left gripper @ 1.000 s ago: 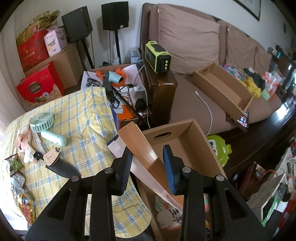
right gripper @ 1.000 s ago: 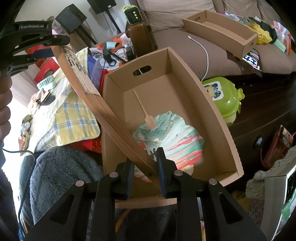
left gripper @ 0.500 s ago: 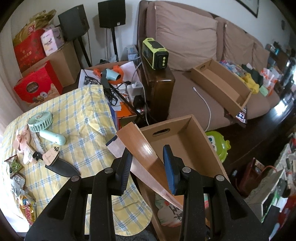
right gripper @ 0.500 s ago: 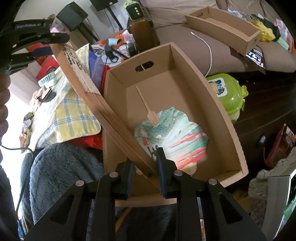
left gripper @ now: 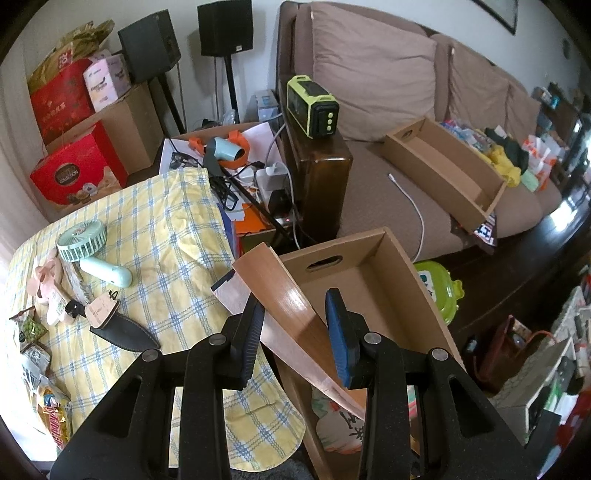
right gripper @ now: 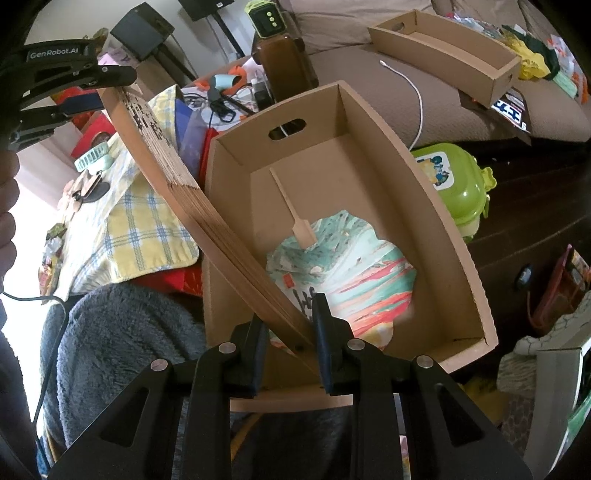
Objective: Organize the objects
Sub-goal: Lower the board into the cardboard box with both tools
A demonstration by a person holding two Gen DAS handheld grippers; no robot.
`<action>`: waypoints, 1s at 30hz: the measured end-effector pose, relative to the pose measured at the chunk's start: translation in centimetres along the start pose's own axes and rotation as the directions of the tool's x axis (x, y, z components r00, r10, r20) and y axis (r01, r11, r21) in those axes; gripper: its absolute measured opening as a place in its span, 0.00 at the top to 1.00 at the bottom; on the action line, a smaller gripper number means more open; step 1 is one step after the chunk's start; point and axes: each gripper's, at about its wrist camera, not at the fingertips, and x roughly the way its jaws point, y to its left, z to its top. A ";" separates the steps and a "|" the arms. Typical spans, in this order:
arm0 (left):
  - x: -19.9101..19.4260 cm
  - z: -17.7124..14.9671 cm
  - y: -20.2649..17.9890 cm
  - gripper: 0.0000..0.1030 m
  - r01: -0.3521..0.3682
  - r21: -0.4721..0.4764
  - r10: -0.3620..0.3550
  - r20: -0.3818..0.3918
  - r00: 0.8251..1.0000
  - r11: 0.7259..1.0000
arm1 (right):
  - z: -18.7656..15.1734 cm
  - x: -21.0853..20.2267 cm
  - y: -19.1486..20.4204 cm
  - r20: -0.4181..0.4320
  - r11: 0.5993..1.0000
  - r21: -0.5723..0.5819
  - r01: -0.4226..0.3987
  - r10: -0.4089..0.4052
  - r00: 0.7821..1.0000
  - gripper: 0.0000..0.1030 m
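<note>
Both claws gripped a folded wooden fan (right gripper: 207, 218): the right claw (right gripper: 288, 332) pinched its pivot end, the left claw (left gripper: 295, 328) its far end. The fan slanted over a cardboard box (right gripper: 436, 206) holding a round paper fan (right gripper: 354, 273).

There are two cardboard boxes, one near (right gripper: 461, 236) and one on the sofa (left gripper: 443, 173). Two black speakers (left gripper: 225, 26) stand at the back. Two red boxes (left gripper: 77, 173) sit there. One small fan (left gripper: 83, 240) lies on the cloth.
</note>
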 end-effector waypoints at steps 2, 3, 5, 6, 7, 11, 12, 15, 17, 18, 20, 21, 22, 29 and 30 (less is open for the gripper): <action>0.0 0.0 0.0 0.69 0.002 0.001 -0.002 -0.001 1.000 1.000 | 0.0 0.0 0.0 0.000 1.000 0.000 0.000 0.000 1.000 0.79; 0.1 -0.1 0.0 0.69 0.003 0.001 -0.003 -0.002 1.000 1.000 | 0.0 0.0 0.0 -0.001 1.000 0.001 -0.001 0.001 1.000 0.79; 0.3 -0.1 0.1 0.69 0.004 0.002 -0.004 -0.006 1.000 1.000 | 0.0 0.0 0.0 -0.001 1.000 0.001 0.000 0.000 1.000 0.79; 0.4 -0.1 0.1 0.69 0.005 0.001 -0.005 -0.008 1.000 1.000 | 0.0 0.1 0.0 -0.002 1.000 0.002 0.000 0.000 1.000 0.79; 0.5 -0.1 0.0 0.69 0.004 0.002 -0.004 -0.010 1.000 1.000 | 0.0 0.1 0.0 -0.003 1.000 0.001 -0.001 0.001 1.000 0.79; 0.8 -0.2 -0.2 0.69 0.002 0.005 -0.002 -0.017 1.000 1.000 | -0.2 0.4 -0.1 -0.009 1.000 0.004 -0.003 0.003 1.000 0.79; 0.9 -0.2 -0.2 0.69 0.002 0.006 -0.002 -0.018 1.000 1.000 | -0.2 0.5 -0.2 -0.010 1.000 0.006 -0.003 0.003 1.000 0.79; 1.0 -0.3 -0.4 0.69 -0.001 0.008 0.002 -0.017 1.000 1.000 | -0.3 0.6 -0.3 -0.013 1.000 0.010 -0.004 0.005 1.000 0.79; 1.2 -0.4 -0.5 0.69 -0.003 0.009 0.003 -0.017 1.000 1.000 | -0.3 0.7 -0.4 -0.015 1.000 0.013 -0.004 0.004 1.000 0.79; 1.3 -0.4 -0.6 0.69 -0.004 0.008 0.004 -0.018 1.000 1.000 | -0.3 0.7 -0.5 -0.016 1.000 0.014 -0.004 0.005 1.000 0.79; 1.5 -0.4 -0.7 0.69 -0.004 0.011 0.004 -0.022 1.000 1.000 | -0.3 0.8 -0.6 -0.019 1.000 0.017 -0.006 0.006 1.000 0.79; 1.6 -0.4 -0.8 0.69 -0.004 0.013 0.004 -0.024 1.000 1.000 | -0.4 0.9 -0.7 -0.021 1.000 0.020 -0.007 0.007 1.000 0.79; 1.7 -0.4 -0.8 0.69 -0.004 0.014 0.004 -0.026 1.000 1.000 | -0.4 0.9 -0.8 -0.022 1.000 0.021 -0.008 0.008 1.000 0.79; 2.4 -0.5 -1.1 0.69 -0.005 0.021 0.006 -0.036 0.999 1.000 | -0.5 1.5 -1.2 -0.032 0.999 0.036 -0.018 0.019 0.999 0.79; 2.5 -0.5 -1.1 0.69 -0.005 0.020 0.006 -0.038 0.999 1.000 | -0.5 1.6 -1.3 -0.035 0.999 0.039 -0.019 0.021 0.999 0.79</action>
